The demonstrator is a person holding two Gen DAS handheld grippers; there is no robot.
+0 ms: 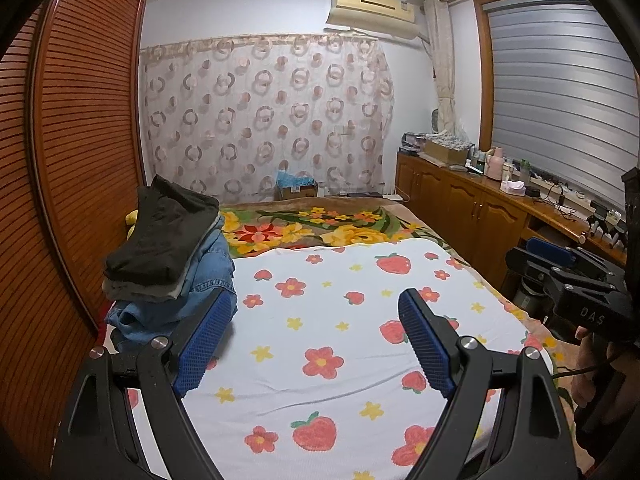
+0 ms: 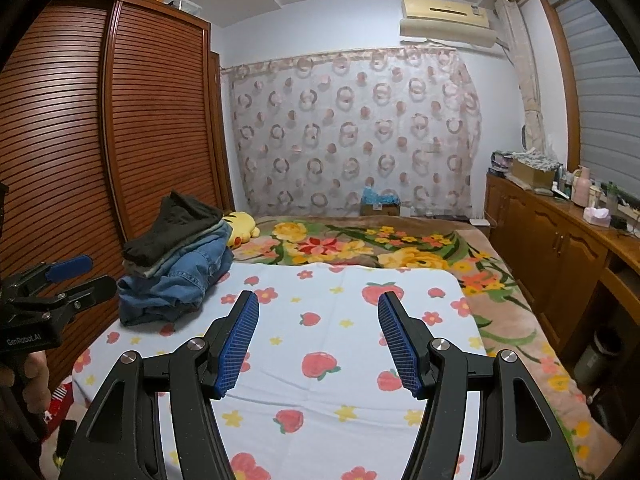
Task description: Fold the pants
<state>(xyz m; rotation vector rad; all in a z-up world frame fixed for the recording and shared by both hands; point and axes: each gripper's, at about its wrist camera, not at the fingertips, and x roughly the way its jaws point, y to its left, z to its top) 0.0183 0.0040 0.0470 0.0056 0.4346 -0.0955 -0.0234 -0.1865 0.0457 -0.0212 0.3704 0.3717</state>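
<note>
pants (image 1: 160,232) lie stacked at bed's left edge; left gripper (image 1: 316,332) and right gripper (image 2: 318,336), both open and empty, should take the top pair by its waistband.

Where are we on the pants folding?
Done: a black folded garment sits on grey cloth and blue denim jeans at the bed's left edge. In hand: nothing; left gripper and right gripper are open above the strawberry-print sheet. Left: no unfolded pants visible.

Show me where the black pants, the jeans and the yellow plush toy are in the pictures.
black pants (image 1: 160,232), left wrist view, on the middle of the folded top.
jeans (image 2: 180,280), right wrist view, on the front denim fold under the pile.
yellow plush toy (image 2: 242,228), right wrist view, on its body behind the pile.
</note>
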